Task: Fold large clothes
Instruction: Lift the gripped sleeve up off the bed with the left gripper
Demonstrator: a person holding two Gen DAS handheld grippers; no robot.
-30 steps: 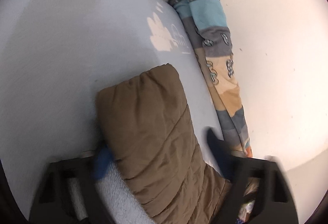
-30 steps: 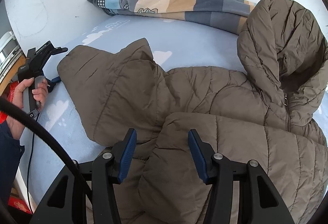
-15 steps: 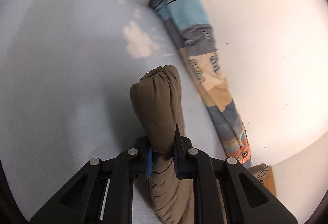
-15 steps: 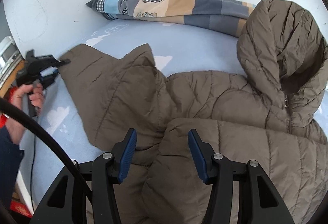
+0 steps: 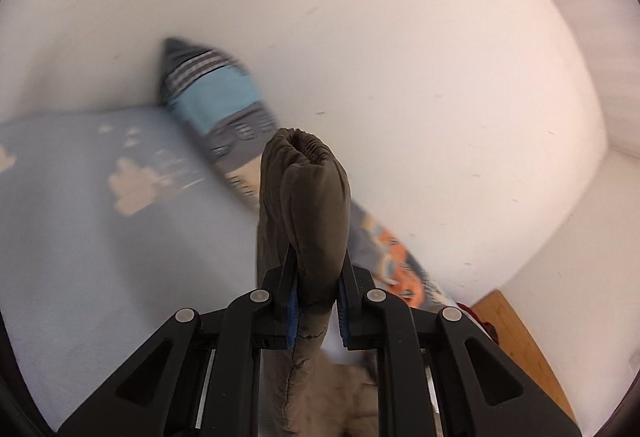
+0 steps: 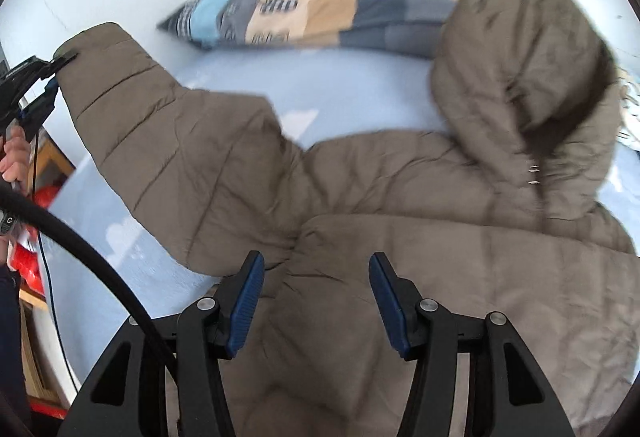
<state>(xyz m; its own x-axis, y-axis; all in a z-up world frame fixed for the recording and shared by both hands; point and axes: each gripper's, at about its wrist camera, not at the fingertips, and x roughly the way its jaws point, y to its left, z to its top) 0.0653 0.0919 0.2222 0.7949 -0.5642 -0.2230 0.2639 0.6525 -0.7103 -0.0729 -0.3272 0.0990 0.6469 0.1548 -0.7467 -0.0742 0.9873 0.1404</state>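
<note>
Sleeve (image 6: 132,125) pinched at cuff by left gripper (image 5: 316,301), right gripper (image 6: 316,297) wide above jacket (image 6: 400,245); carry across chest flat.

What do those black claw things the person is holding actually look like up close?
Each is a black plastic frame of angular struts with triangular cut-outs and silver rivets. The right gripper has two flat fingers faced with ribbed blue pads, and a thick black cable curves past it. The left gripper matches; a bare hand with a dark sleeve holds it.
</note>
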